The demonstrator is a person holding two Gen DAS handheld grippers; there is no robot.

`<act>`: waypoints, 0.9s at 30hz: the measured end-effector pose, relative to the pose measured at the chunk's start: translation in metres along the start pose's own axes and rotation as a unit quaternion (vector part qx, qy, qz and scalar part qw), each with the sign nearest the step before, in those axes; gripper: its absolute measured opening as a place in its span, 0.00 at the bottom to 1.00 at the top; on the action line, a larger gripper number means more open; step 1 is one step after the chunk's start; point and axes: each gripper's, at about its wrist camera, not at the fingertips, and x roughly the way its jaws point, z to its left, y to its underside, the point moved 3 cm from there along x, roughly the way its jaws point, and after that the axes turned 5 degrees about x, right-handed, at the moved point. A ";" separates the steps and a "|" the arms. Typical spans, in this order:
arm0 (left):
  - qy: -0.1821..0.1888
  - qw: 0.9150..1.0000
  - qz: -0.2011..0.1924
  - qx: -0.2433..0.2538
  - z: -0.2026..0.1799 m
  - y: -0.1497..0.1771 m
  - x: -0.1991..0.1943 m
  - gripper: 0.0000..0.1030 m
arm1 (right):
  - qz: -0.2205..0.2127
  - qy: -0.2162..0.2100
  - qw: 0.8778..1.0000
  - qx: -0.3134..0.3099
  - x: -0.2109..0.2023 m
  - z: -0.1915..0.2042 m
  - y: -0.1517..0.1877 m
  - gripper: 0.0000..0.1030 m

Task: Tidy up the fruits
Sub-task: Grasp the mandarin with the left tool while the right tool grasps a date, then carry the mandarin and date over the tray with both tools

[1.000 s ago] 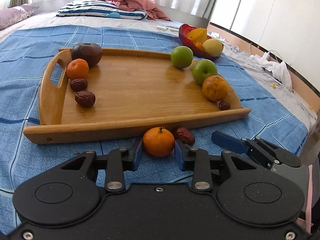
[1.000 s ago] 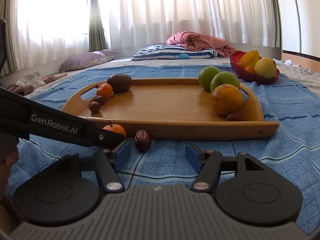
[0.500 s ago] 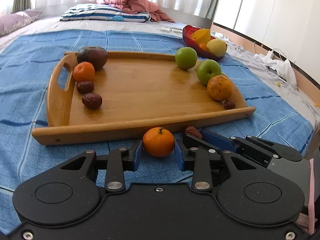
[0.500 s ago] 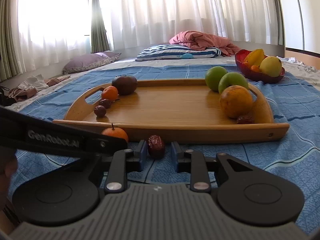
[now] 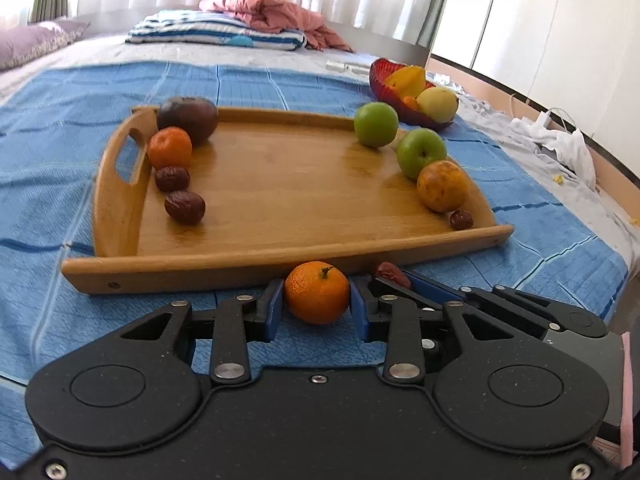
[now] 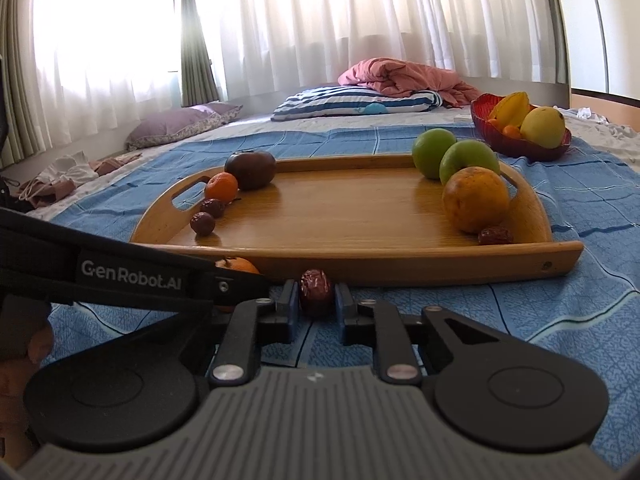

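Observation:
My left gripper [image 5: 317,308] is shut on a small orange mandarin [image 5: 317,292] just in front of the wooden tray [image 5: 280,184], low over the blue blanket. My right gripper [image 6: 316,304] is shut on a dark red date [image 6: 315,290], right beside the left one. On the tray's left side lie a dark round fruit [image 5: 187,118], a mandarin [image 5: 170,147] and two dates [image 5: 185,207]. On its right side lie two green apples [image 5: 421,152], an orange [image 5: 443,185] and a date [image 5: 461,219].
A red bowl [image 5: 394,88] with yellow fruit stands beyond the tray's far right corner. Pillows and a pink quilt [image 6: 400,78] lie at the head of the bed. White cloth [image 5: 560,148] lies at the right edge.
My right gripper moved in beside the left one and shut on the date. Both views rose a little. The left gripper kept its hold on the mandarin.

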 end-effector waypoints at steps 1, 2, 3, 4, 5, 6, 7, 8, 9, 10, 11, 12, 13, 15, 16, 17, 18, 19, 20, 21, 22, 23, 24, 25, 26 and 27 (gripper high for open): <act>-0.002 1.000 -0.005 0.003 0.000 -0.001 -0.003 0.32 | -0.003 0.003 1.000 -0.001 -0.001 0.000 0.000 0.22; -0.005 1.000 -0.011 0.007 -0.001 -0.003 -0.007 0.32 | -0.006 0.007 1.000 -0.001 -0.003 0.000 -0.001 0.22; -0.007 1.000 -0.016 0.010 -0.001 -0.004 -0.011 0.32 | -0.010 0.009 1.000 -0.001 -0.005 0.001 -0.001 0.22; -0.010 1.000 -0.022 0.012 -0.002 -0.006 -0.014 0.32 | -0.014 0.010 1.000 0.001 -0.007 0.000 -0.002 0.22; -0.012 0.999 -0.028 0.013 -0.001 -0.009 -0.017 0.32 | -0.017 0.009 1.000 0.003 -0.008 0.000 -0.004 0.22; -0.012 0.999 -0.032 0.013 -0.001 -0.011 -0.019 0.32 | -0.021 0.009 1.000 0.005 -0.010 0.001 -0.006 0.22; -0.013 0.999 -0.036 0.012 0.000 -0.013 -0.020 0.32 | -0.025 0.009 1.000 0.006 -0.012 0.000 -0.008 0.22; -0.015 0.999 -0.038 0.010 0.002 -0.016 -0.020 0.32 | -0.029 0.011 1.000 0.006 -0.013 0.000 -0.011 0.22; -0.018 0.999 -0.040 0.009 0.003 -0.017 -0.020 0.32 | -0.033 0.013 0.999 0.006 -0.014 0.000 -0.013 0.22; -0.021 0.999 -0.041 0.007 0.005 -0.019 -0.020 0.32 | -0.038 0.016 0.999 0.007 -0.015 0.000 -0.015 0.22; -0.025 0.999 -0.042 0.005 0.007 -0.020 -0.020 0.32 | -0.041 0.019 0.999 0.008 -0.016 -0.002 -0.017 0.22; -0.027 0.999 -0.042 0.003 0.009 -0.021 -0.019 0.32 | -0.043 0.022 0.999 0.011 -0.016 -0.003 -0.019 0.22; -0.029 0.999 -0.042 0.000 0.012 -0.022 -0.019 0.32 | -0.046 0.026 0.999 0.014 -0.016 -0.005 -0.021 0.22; -0.031 0.999 -0.039 -0.006 0.016 -0.024 -0.016 0.32 | -0.049 0.031 0.998 0.017 -0.015 -0.008 -0.024 0.22; -0.033 0.999 -0.038 -0.009 0.018 -0.025 -0.014 0.32 | -0.051 0.035 0.998 0.018 -0.014 -0.010 -0.026 0.22; -0.035 0.999 -0.037 -0.010 0.020 -0.026 -0.013 0.32 | -0.052 0.037 0.998 0.019 -0.014 -0.011 -0.027 0.22; -0.038 0.999 -0.036 -0.011 0.021 -0.026 -0.011 0.32 | -0.052 0.038 0.998 0.019 -0.013 -0.011 -0.028 0.22; -0.040 0.998 -0.036 -0.011 0.022 -0.026 -0.009 0.32 | -0.053 0.041 0.998 0.020 -0.011 -0.012 -0.029 0.22; -0.042 0.998 -0.035 -0.012 0.023 -0.027 -0.007 0.32 | -0.052 0.043 0.998 0.020 -0.010 -0.013 -0.030 0.22; -0.044 0.998 -0.034 -0.013 0.024 -0.027 -0.005 0.32 | -0.050 0.045 0.998 0.020 -0.007 -0.014 -0.031 0.22; -0.045 0.998 -0.033 -0.013 0.025 -0.027 -0.003 0.32 | -0.049 0.047 0.997 0.020 -0.006 -0.014 -0.032 0.22; -0.046 0.998 -0.031 -0.015 0.025 -0.027 -0.001 0.32 | -0.047 0.049 0.997 0.022 -0.004 -0.015 -0.033 0.22; -0.047 0.998 -0.031 -0.015 0.026 -0.027 0.001 0.32 | -0.045 0.050 0.997 0.024 -0.001 -0.015 -0.033 0.22; -0.048 0.998 -0.031 -0.016 0.027 -0.027 0.003 0.32 | -0.043 0.051 0.997 0.025 0.001 -0.016 -0.033 0.22; -0.050 0.998 -0.031 -0.016 0.027 -0.027 0.004 0.32 | -0.041 0.053 0.997 0.026 0.003 -0.016 -0.034 0.22; -0.052 0.998 -0.031 -0.016 0.027 -0.027 0.005 0.32 | -0.039 0.055 0.997 0.026 0.005 -0.016 -0.034 0.22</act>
